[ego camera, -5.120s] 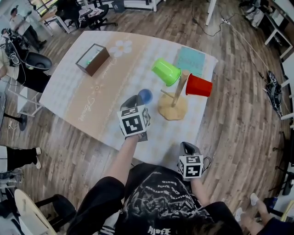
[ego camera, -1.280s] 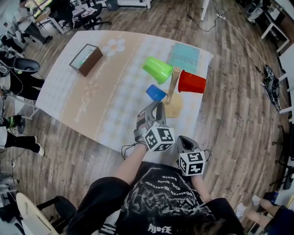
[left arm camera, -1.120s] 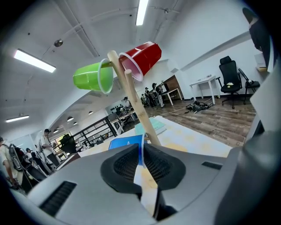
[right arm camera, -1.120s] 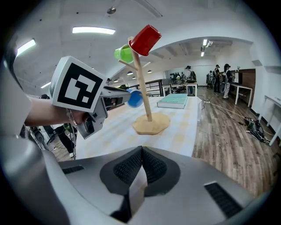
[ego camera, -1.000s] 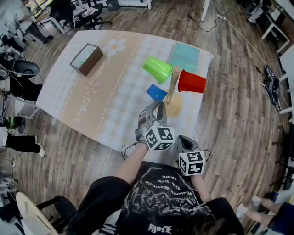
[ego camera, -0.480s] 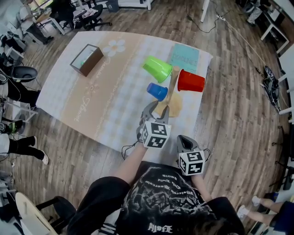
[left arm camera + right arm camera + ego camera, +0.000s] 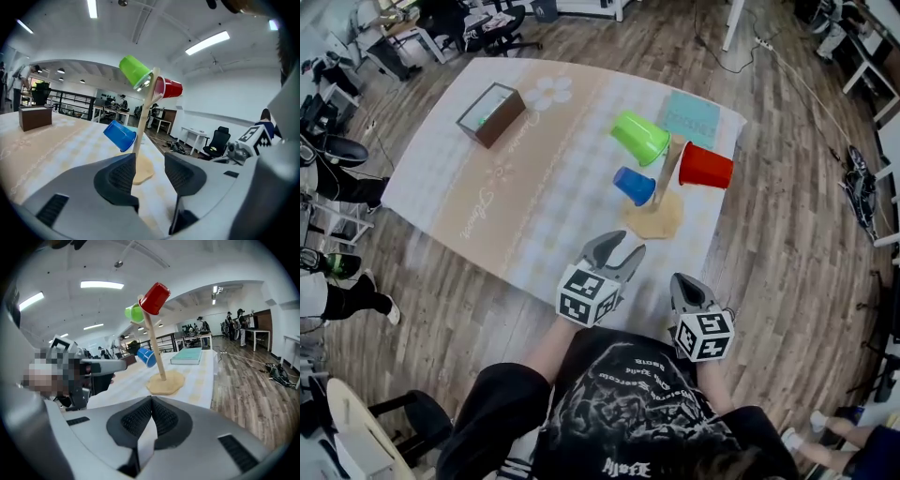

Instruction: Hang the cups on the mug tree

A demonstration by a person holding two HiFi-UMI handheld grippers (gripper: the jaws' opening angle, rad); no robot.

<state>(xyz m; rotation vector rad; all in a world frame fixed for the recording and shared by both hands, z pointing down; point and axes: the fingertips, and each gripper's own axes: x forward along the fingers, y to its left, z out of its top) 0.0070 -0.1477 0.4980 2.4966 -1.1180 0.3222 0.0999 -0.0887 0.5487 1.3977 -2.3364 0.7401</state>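
A wooden mug tree (image 7: 654, 219) stands at the table's right side. Three cups hang on its pegs: green (image 7: 639, 138) at the upper left, red (image 7: 705, 167) at the right, blue (image 7: 634, 185) low on the left. My left gripper (image 7: 617, 251) is near the front table edge, short of the tree. It is open, its jaws have just been opening, and nothing is between them. In the left gripper view the blue cup (image 7: 119, 135) and the tree's pole (image 7: 144, 117) lie beyond the left gripper (image 7: 149, 171). My right gripper (image 7: 687, 286) is shut and empty, and the right gripper (image 7: 152, 416) faces the tree.
A brown open-topped box (image 7: 490, 114) sits at the far left of the checked tablecloth (image 7: 487, 197). A teal flat pad (image 7: 692, 119) lies behind the tree. Wooden floor, office chairs and people surround the table.
The blue cup, earlier held in my left gripper, now hangs on the tree. The left gripper has opened and drawn back toward the front table edge. The right gripper stayed put.
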